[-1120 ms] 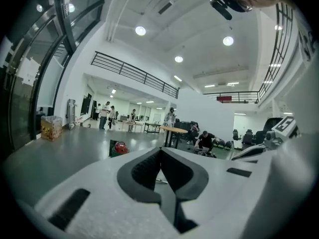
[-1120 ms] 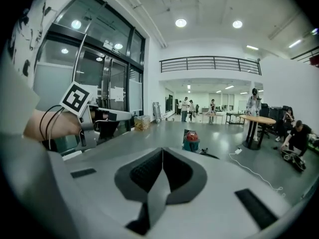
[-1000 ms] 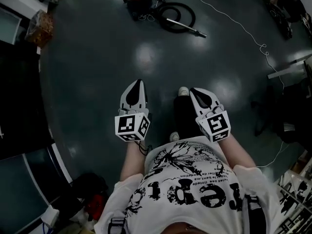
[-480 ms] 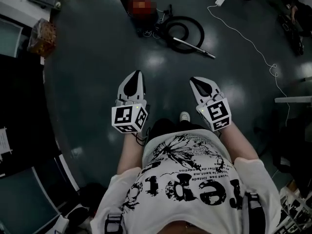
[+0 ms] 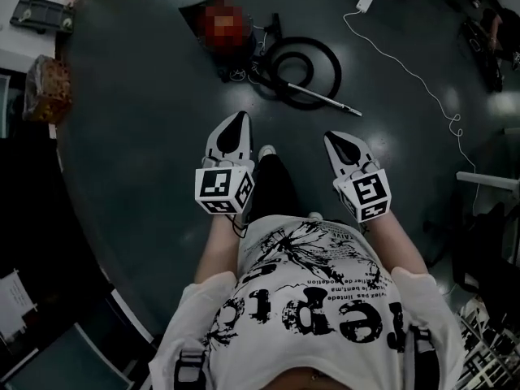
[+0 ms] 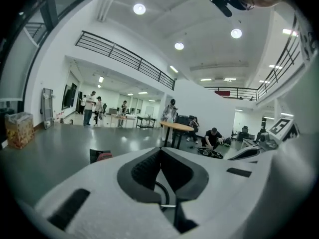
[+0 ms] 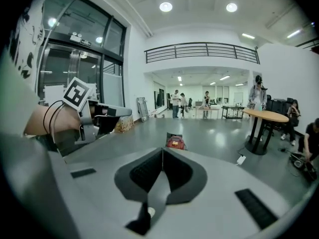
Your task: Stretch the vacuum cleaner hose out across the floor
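The red vacuum cleaner (image 5: 223, 27) stands on the dark floor ahead, and it also shows in the right gripper view (image 7: 174, 142). Its black hose (image 5: 302, 62) lies coiled in a ring beside it. The metal wand (image 5: 323, 98) sticks out to the right. My left gripper (image 5: 239, 120) is held in the air short of the coil, shut and empty. My right gripper (image 5: 332, 139) is level with it, also shut with nothing in it. In the left gripper view the shut jaws (image 6: 160, 151) hide most of the hose.
A white cable (image 5: 416, 73) with its adapter (image 5: 365, 3) runs across the floor at the right. A patterned box (image 5: 47, 88) sits at the left edge. A round table (image 7: 264, 116) and several people are farther off. One of the person's shoes (image 5: 266, 151) is between the grippers.
The person has stepped forward, so the vacuum and the coiled hose lie nearer to both grippers. Both grippers stay shut and level.
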The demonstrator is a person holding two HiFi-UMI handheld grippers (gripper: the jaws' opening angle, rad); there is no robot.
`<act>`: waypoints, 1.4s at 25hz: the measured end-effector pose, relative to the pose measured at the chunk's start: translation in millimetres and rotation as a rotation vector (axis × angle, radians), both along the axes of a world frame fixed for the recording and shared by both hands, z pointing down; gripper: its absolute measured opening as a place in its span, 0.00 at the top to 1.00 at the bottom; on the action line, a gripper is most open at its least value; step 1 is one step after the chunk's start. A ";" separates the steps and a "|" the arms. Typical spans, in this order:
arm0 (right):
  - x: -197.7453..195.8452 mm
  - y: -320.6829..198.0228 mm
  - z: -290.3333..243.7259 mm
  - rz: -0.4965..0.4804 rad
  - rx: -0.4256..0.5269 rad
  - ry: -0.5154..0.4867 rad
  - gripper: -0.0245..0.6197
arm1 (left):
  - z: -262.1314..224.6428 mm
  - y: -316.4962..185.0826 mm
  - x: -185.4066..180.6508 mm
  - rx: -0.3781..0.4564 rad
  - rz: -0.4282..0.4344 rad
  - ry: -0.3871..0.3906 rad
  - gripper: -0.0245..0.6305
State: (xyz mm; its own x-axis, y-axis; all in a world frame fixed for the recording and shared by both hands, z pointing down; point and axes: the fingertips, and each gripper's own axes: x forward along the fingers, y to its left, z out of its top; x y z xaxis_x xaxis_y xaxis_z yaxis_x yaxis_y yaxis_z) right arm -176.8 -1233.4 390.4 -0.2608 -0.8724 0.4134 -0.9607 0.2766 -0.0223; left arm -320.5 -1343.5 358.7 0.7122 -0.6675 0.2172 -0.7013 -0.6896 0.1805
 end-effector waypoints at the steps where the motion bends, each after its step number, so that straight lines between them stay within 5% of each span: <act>1: 0.0 -23.3 1.4 0.012 -0.015 -0.001 0.95 | 3.9 -26.2 5.3 -0.019 0.022 -0.001 0.96; 6: 8.3 -122.2 18.6 0.022 -0.064 0.011 0.95 | 19.3 -132.0 37.6 -0.064 0.135 -0.023 0.96; 11: 38.5 -193.5 47.4 0.098 -0.086 -0.061 0.95 | 70.3 -186.4 76.8 -0.139 0.213 -0.049 0.96; 16: 74.5 -251.2 119.9 0.010 -0.131 0.000 0.95 | 146.9 -225.9 122.7 -0.194 0.222 -0.109 0.96; 24: 151.9 -300.5 347.6 -0.050 -0.311 0.057 0.95 | 319.5 -298.7 171.7 -0.197 0.187 -0.186 0.96; 27: 173.2 -314.3 461.1 -0.095 -0.372 0.092 0.84 | 422.2 -315.5 188.9 -0.231 0.199 -0.202 0.96; 35: 212.5 -300.9 754.5 -0.149 -0.483 0.233 0.78 | 663.2 -320.2 270.5 -0.174 0.517 -0.275 0.95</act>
